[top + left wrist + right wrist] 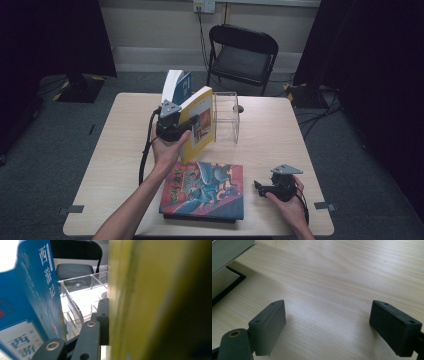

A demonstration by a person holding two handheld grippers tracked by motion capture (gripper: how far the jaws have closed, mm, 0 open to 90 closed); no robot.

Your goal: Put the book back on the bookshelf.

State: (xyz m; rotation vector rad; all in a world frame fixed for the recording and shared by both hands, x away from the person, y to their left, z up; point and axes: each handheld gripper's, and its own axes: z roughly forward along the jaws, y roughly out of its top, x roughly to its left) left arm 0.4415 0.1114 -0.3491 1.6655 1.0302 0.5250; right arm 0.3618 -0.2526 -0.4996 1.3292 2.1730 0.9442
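Observation:
My left gripper (183, 131) holds a yellow-covered book (199, 122) upright and tilted above the table's middle. In the left gripper view one of its fingers (103, 320) presses flat against the yellow cover (150, 302), and the other jaw is hidden behind the book. A blue and white book (178, 87) stands just behind the gripper, close on its left side (37, 297); what supports it is hidden. A clear plastic rack (226, 117) stands right of the yellow book. My right gripper (260, 189) rests low near the front right, open over bare wood (327, 325).
A large colourful book (205, 190) lies flat at the front of the wooden table (270, 135), its corner (222, 267) left of my right gripper. A black folding chair (242, 52) stands beyond the far edge. Dark curtains flank the room.

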